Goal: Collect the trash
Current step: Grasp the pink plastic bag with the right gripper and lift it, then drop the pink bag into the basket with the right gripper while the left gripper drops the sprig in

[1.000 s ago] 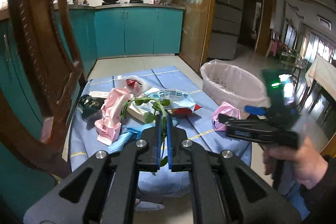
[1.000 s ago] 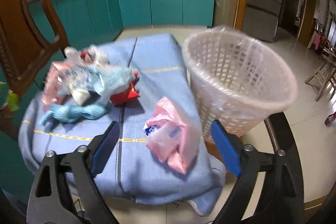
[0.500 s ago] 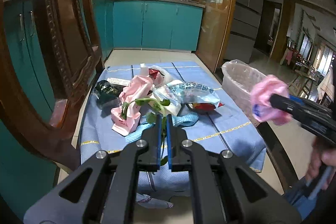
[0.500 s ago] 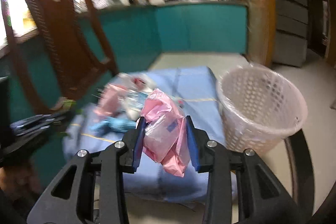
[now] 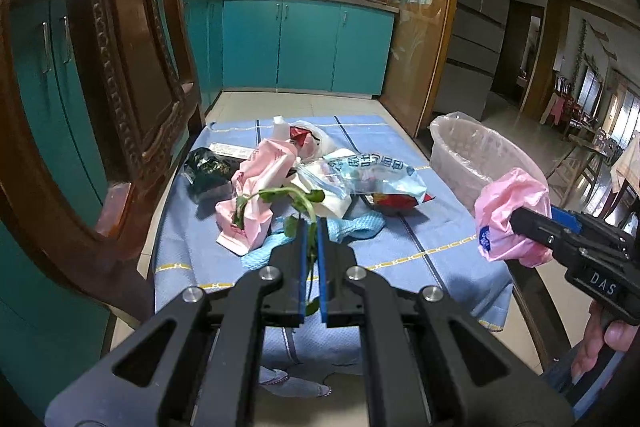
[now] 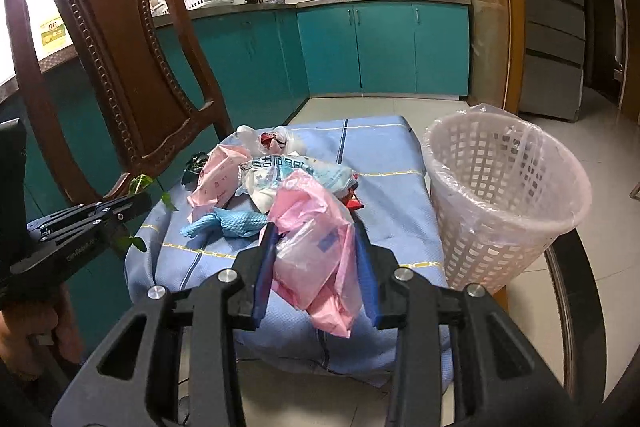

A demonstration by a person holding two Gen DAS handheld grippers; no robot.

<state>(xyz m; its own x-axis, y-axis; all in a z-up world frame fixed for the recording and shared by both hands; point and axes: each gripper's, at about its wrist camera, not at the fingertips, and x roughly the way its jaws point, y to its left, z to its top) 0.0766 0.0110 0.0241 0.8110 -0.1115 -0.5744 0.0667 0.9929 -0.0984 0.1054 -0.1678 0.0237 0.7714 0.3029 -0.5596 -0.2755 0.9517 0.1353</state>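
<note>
At the left of the right-wrist view, the left tool (image 6: 120, 215) is clenched on a limp green leafy stem (image 5: 308, 211), lifted off the heap. Centre frame, the right tool (image 6: 316, 267), whose jaws have just been closing, grips a crumpled pink plastic bag (image 6: 316, 247) above the blue-clothed worktop (image 6: 384, 211). This looks like the carry step. Next, both loads need swinging over the white lattice plastic bin (image 6: 504, 195) at right and releasing.

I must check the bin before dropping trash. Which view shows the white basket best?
The right wrist view: the white basket shows whole, with its liner. The left wrist view shows only its rim, partly behind the pink plastic bag.
</note>
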